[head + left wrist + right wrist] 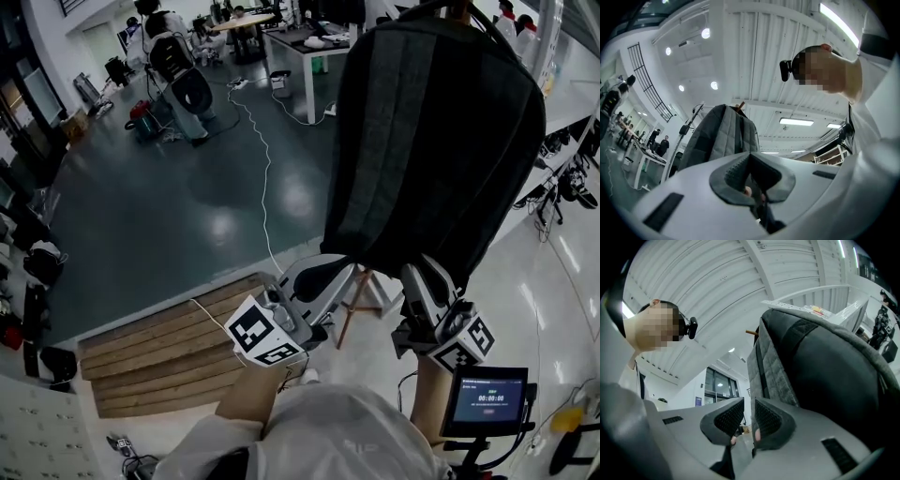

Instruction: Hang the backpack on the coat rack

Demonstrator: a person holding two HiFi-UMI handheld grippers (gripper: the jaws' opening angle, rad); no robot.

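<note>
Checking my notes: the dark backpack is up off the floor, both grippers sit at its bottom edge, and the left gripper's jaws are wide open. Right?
No: the left gripper has its jaws shut, pads together with nothing between them, as the left gripper view shows. The backpack is up, with the left and the right gripper at its bottom edge.

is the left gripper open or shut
Shut: the left gripper has its jaws closed together with nothing between them; the backpack is beyond.
</note>
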